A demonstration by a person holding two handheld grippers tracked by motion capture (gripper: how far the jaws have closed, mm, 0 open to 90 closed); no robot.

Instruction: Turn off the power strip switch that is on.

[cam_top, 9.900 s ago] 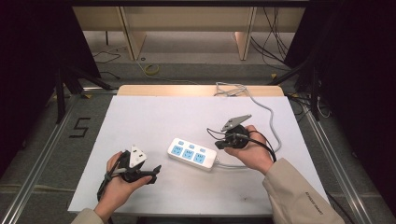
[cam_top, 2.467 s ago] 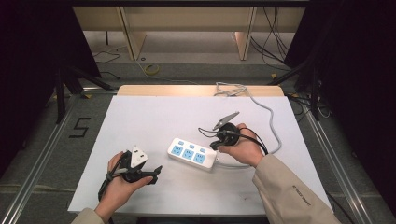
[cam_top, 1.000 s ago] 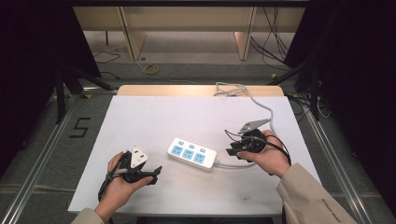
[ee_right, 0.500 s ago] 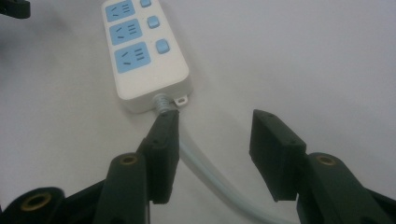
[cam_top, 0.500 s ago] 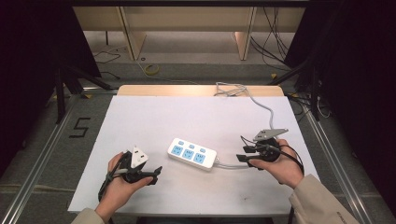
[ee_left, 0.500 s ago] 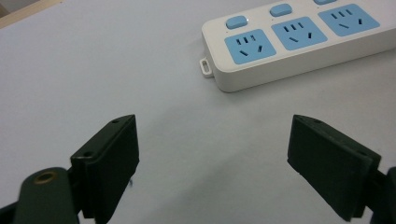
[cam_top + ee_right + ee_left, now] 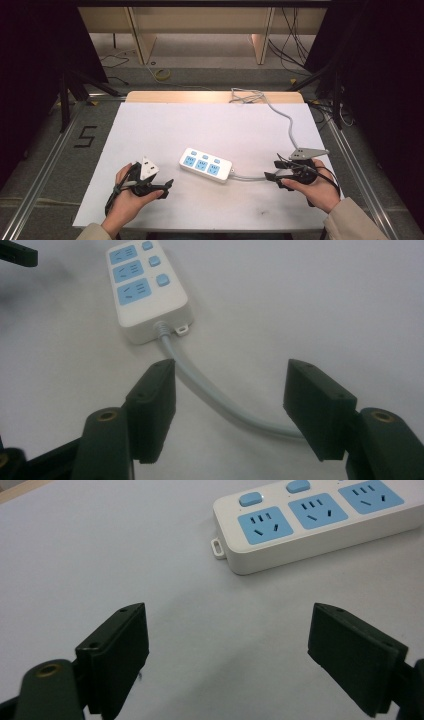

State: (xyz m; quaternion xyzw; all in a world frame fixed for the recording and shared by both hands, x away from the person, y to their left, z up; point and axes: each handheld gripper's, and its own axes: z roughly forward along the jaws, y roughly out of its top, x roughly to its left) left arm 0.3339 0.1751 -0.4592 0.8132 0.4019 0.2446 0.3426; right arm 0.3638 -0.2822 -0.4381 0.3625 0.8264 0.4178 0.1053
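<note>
White power strip (image 7: 206, 165) between both tongs

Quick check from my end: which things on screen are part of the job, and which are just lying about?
Job:
- power strip
- its grey cable, lying between the open jaws of the right claw
- left claw, open

Lying about:
- yellow cord coil on the floor
- floor marker "5"

The left gripper (image 7: 167, 184) is held low at the near left, jaws spread wide with nothing between the pads. The right gripper (image 7: 274, 170) is held low at the near right, its jaws having just been opening, now wide apart.
</note>
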